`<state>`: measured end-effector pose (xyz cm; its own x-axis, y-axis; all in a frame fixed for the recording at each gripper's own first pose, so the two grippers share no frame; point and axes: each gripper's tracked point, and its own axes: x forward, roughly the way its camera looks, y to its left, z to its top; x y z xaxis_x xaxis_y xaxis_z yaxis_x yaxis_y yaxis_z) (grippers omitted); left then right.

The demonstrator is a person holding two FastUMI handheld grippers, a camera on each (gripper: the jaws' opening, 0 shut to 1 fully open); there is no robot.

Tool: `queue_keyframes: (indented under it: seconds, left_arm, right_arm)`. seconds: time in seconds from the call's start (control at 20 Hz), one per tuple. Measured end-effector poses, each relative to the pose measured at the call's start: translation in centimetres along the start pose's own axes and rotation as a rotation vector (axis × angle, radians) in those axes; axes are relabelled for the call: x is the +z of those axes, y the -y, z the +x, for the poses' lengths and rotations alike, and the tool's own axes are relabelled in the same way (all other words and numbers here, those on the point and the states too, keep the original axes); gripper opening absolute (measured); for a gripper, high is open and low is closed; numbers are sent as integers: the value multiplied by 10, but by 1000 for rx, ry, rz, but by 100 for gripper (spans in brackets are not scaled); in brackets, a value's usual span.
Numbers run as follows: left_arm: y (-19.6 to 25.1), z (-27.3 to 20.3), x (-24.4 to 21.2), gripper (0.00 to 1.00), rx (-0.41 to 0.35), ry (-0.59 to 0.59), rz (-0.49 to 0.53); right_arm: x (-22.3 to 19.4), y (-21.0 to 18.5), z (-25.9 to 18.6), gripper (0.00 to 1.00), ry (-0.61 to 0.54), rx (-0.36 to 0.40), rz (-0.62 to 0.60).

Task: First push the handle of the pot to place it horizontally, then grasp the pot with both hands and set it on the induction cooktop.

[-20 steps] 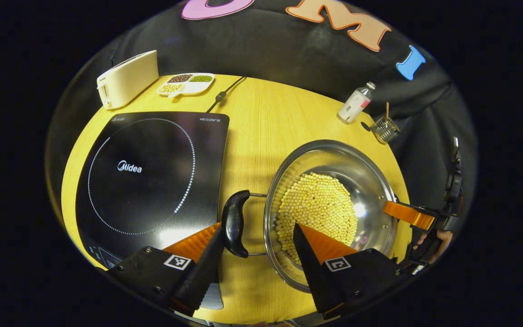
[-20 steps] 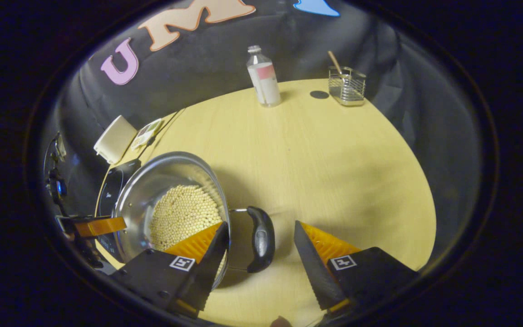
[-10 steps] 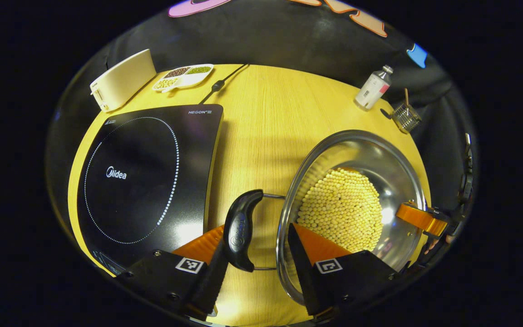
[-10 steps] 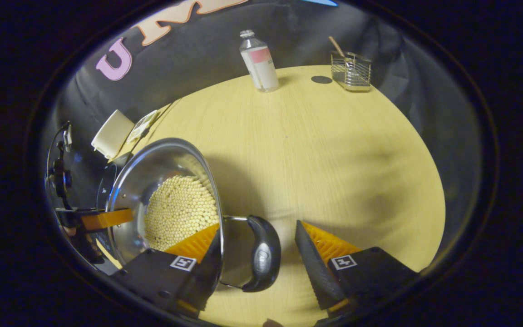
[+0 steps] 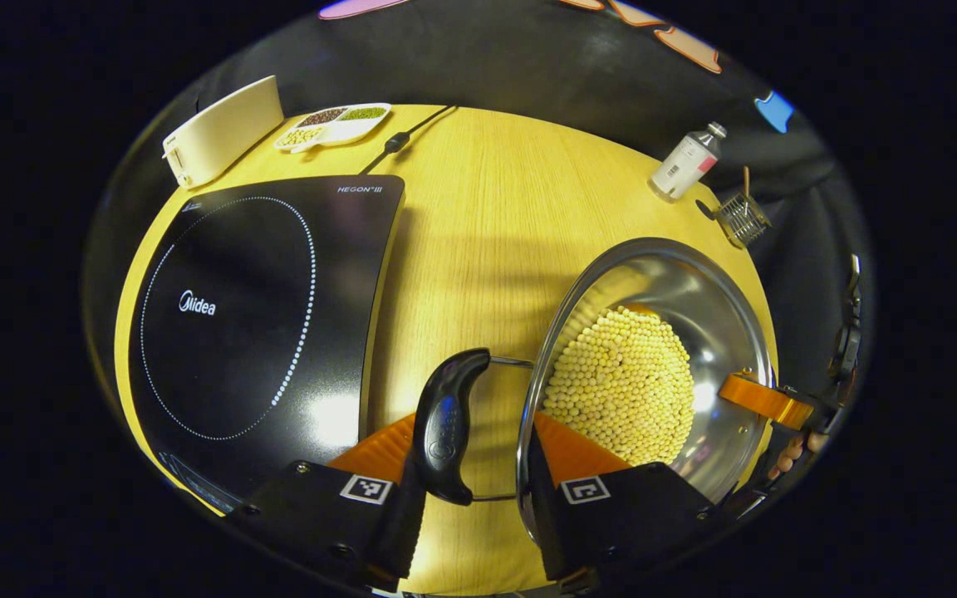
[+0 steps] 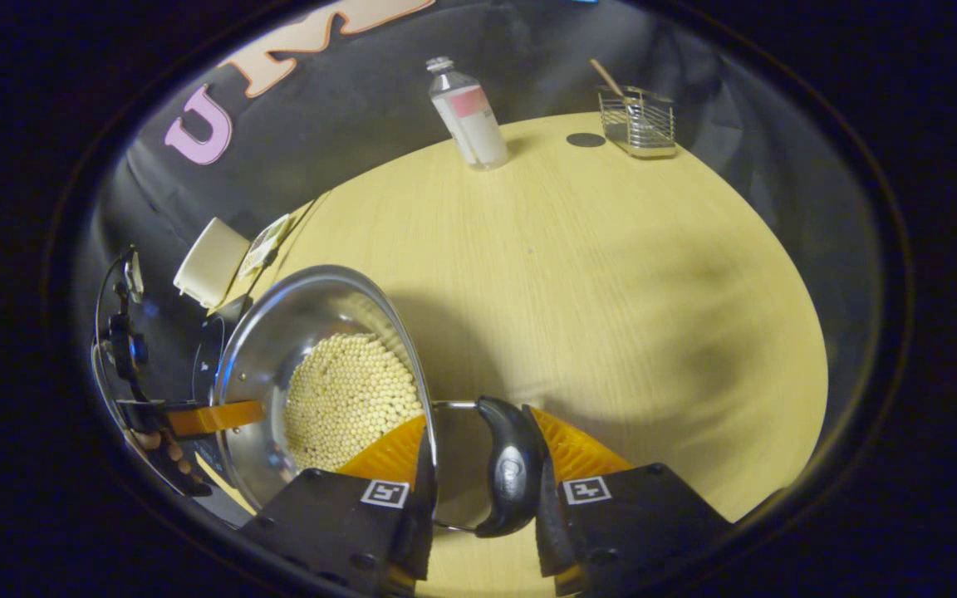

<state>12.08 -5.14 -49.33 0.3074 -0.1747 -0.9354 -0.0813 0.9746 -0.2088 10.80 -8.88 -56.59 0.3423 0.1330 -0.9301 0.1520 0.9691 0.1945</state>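
Pot (image 5: 678, 307) of beans right of cooktop (image 5: 254, 307). Left gripper (image 5: 474, 490) and right gripper (image 6: 478, 486) each narrowed around a pot handle (image 5: 444, 423), grip unclear.

I am looking at a round, pale wooden table (image 6: 611, 274) whose grain is running away from me. Black cloth (image 5: 512, 75) is hanging in folds behind it, closing off the booth. Warm light is falling from above, casting soft shadows (image 6: 694, 332) across the tabletop and glinting off shiny surfaces.
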Motion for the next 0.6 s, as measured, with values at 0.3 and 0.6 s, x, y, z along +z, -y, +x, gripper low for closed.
queue_keyframes:
  seconds: [0.3,0.6]
  left_arm:
    - [-4,-23,19,57,-11,29,23]
    - [-35,-50,26,57,-1,52,1]
  right_arm:
    - [10,-16,-17,45,13,5,35]
    - [15,-56,-27,52,18,24,8]
